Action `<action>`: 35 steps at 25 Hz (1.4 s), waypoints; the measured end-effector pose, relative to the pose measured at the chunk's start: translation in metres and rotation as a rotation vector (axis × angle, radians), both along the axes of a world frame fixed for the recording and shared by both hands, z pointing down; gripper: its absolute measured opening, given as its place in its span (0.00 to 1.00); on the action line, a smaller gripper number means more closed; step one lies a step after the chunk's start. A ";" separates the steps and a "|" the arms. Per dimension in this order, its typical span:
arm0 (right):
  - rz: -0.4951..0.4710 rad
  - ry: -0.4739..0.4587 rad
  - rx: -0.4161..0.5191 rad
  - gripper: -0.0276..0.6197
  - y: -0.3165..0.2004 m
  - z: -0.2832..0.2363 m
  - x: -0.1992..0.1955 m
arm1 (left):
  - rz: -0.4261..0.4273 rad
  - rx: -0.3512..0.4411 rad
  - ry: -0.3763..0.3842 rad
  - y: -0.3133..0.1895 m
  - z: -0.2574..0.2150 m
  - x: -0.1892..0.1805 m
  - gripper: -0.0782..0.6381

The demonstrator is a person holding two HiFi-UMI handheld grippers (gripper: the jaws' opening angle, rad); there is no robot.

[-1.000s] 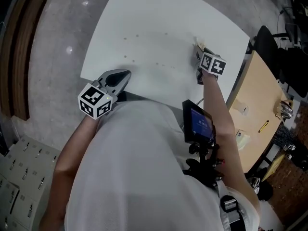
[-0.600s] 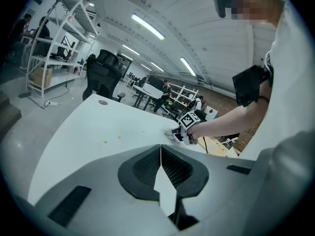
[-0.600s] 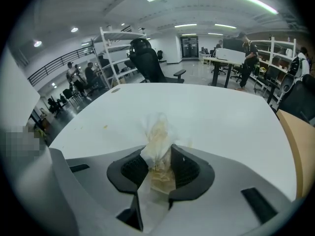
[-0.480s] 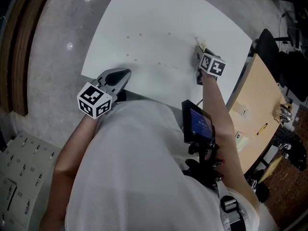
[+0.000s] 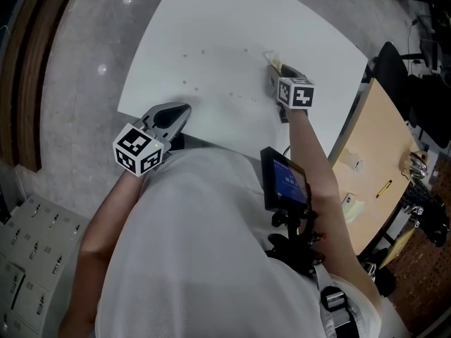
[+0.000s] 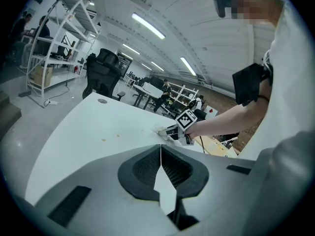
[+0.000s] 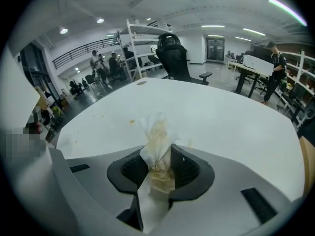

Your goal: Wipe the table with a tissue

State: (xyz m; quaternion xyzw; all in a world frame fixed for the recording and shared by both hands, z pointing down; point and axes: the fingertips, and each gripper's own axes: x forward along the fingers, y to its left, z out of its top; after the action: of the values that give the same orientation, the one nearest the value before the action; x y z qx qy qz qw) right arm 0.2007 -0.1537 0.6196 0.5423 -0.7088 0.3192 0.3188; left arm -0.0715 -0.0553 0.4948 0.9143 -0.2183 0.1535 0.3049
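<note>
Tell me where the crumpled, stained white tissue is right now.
The crumpled, stained white tissue is pinched in the right gripper, on the right half of the white table in the head view, with a small orange spot just beyond it.

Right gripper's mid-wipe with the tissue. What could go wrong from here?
1. The tissue in the right gripper is already stained yellow, so it may smear rather than lift the orange spot.
2. Only a small wad sticks out past the jaws, so the gripper might scrape the table.

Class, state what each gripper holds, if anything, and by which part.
The right gripper pinches a stained tissue by its bunched lower end; the left gripper is shut, holding nothing.
</note>
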 end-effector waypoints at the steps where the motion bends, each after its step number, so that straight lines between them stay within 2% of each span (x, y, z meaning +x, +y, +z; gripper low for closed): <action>1: -0.030 -0.007 -0.007 0.23 0.003 0.002 -0.005 | 0.002 0.001 0.001 0.000 0.000 0.001 0.12; 4: -0.152 -0.052 -0.053 0.23 0.016 0.003 -0.027 | 0.009 0.003 0.003 0.000 -0.001 0.004 0.12; 6: -0.230 -0.139 -0.106 0.23 0.029 0.000 -0.044 | 0.017 0.006 0.005 0.000 -0.003 0.008 0.12; 8: -0.262 -0.235 -0.104 0.23 0.037 -0.009 -0.055 | 0.025 0.009 0.005 0.000 -0.004 0.011 0.12; 11: -0.154 -0.356 0.031 0.23 0.030 -0.035 -0.046 | 0.030 0.012 0.007 -0.001 -0.005 0.014 0.12; 13: -0.068 -0.392 0.103 0.23 0.021 -0.047 -0.030 | 0.035 0.015 0.006 -0.002 -0.004 0.016 0.12; 18: 0.000 -0.362 0.127 0.23 0.017 -0.049 -0.006 | 0.034 0.020 0.016 0.001 -0.005 0.019 0.12; 24: 0.025 -0.304 0.086 0.23 0.013 -0.036 -0.011 | 0.003 0.015 0.020 0.004 -0.003 0.008 0.12; 26: -0.008 -0.253 0.034 0.23 0.011 -0.025 -0.020 | -0.014 0.012 0.022 0.003 -0.001 0.004 0.12; 29: -0.107 -0.127 -0.019 0.23 0.004 -0.011 -0.036 | -0.037 0.009 0.020 0.001 0.000 -0.004 0.12; 35: -0.111 -0.109 -0.006 0.23 -0.033 -0.013 -0.048 | -0.077 -0.002 0.021 0.005 0.003 -0.020 0.12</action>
State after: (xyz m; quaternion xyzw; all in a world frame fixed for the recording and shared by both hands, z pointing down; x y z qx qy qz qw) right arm 0.1522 -0.1869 0.6064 0.4828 -0.7532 0.3323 0.2986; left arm -0.0913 -0.0505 0.4978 0.9064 -0.2499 0.1324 0.3137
